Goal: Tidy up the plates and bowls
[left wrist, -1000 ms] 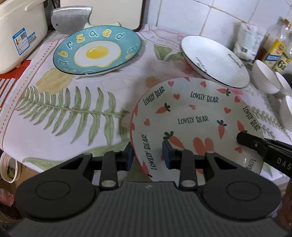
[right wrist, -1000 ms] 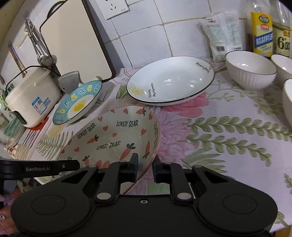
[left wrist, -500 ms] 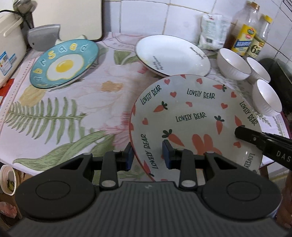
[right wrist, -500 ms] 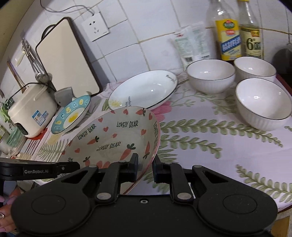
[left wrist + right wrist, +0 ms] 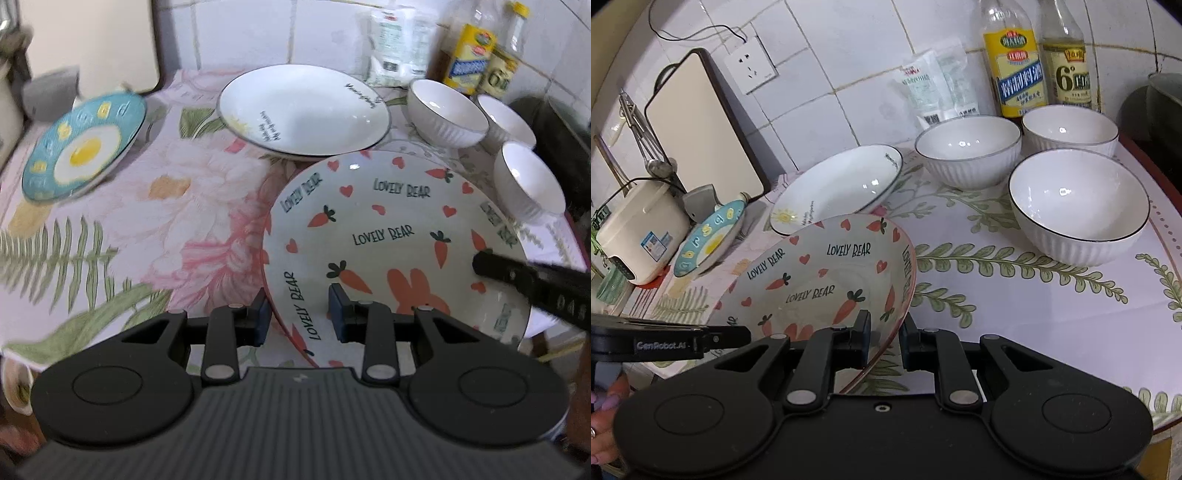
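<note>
Both jaws clamped on carrot plate (image 5: 388, 236) rim (still lifted), now nearer white bowls (image 5: 1078, 203)

Lighting is soft, even and moderately bright; shadows under the dishes are faint. Small glare spots sit inside the white bowls (image 5: 1078, 201) and on the white plate (image 5: 836, 188) at 12 o'clock. The left wrist view is motion-blurred, worst toward 9 o'clock, smearing the egg plate (image 5: 83, 146). The right wrist view is sharp. Both curve strongly at the edges, with dark corners.
</note>
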{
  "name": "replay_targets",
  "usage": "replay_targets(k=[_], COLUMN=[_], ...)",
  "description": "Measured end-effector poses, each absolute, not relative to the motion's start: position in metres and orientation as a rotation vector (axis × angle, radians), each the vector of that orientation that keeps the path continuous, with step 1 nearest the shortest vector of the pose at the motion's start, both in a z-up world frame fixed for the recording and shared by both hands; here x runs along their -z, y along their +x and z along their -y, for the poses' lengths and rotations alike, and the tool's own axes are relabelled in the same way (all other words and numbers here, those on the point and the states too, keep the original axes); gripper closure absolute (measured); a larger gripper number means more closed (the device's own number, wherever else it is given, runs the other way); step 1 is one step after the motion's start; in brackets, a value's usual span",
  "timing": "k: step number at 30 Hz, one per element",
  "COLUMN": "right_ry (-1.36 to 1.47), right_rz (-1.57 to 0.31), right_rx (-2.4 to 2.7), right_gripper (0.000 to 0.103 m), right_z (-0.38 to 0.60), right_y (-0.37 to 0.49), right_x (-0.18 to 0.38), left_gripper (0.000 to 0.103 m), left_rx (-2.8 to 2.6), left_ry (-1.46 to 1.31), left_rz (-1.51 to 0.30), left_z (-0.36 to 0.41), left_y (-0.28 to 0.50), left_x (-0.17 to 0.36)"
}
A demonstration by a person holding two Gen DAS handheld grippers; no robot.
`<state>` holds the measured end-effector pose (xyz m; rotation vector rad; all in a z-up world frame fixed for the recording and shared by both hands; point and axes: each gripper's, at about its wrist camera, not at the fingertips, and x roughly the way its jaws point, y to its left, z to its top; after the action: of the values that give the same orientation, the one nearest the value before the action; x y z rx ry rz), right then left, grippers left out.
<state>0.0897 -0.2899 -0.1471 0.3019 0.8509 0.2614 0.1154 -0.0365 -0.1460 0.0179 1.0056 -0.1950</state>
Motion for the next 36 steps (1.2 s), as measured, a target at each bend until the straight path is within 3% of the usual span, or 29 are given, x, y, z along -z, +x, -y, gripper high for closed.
replay_targets(k=[16,23,25,27,29,36], right_ry=[0.250,0.201,0.140,0.115,0.117,0.132], right_rz=[-0.852,-0.874,-0.870,-0.855,-0.843,-0.769], right_rx=[-0.304,-0.273,-0.258,-0.253,-0.249,-0.270], right_gripper=[0.082,0.075,0.069,0.054,0.047,0.036], right_z=[0.301,0.293,0.288,0.287,0.287,0.280], right_y=[0.101,0.094,0.091,0.087,0.083,0.067], right_x=[0.167,0.168,0.160,0.149,0.136,0.083], left_gripper=[0.072,0.071,0.070,0.068,0.065,0.062], left_rx=[0.200,0.186,0.192,0.198,0.207,0.270], left_ry=[-0.009,0.023,0.017,0.011,0.002,-0.010], left_rz=[-1.069,-1.072,-1.075,-1.076,-1.078,-1.040], left_z=[0.043,0.048,0.046,0.044,0.042,0.037], left_y=[0.125,0.121,0.119,0.116,0.112,0.097], left_x=[0.167,0.164,0.160,0.153,0.145,0.107])
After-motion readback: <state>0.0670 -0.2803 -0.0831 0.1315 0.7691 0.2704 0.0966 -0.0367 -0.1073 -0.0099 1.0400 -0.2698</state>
